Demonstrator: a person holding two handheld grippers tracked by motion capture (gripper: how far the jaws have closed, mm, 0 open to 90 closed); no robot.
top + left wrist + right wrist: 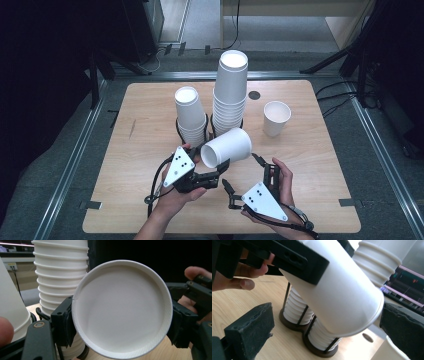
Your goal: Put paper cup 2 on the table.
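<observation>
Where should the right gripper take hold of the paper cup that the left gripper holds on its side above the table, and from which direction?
Grip the paper cup across its free closed end, coming from the right gripper's side. The left gripper already pinches the rim at the open mouth, and the side wall tapers toward that base, so it probably fits the open jaws best.

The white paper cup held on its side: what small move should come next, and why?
Probably bring the right tongs in around the closed base of the white paper cup. The left tongs are shut on its rim, holding it on its side above the light wooden table. In the right gripper view the right tongs stand open on either side of the base, not touching it.
</observation>
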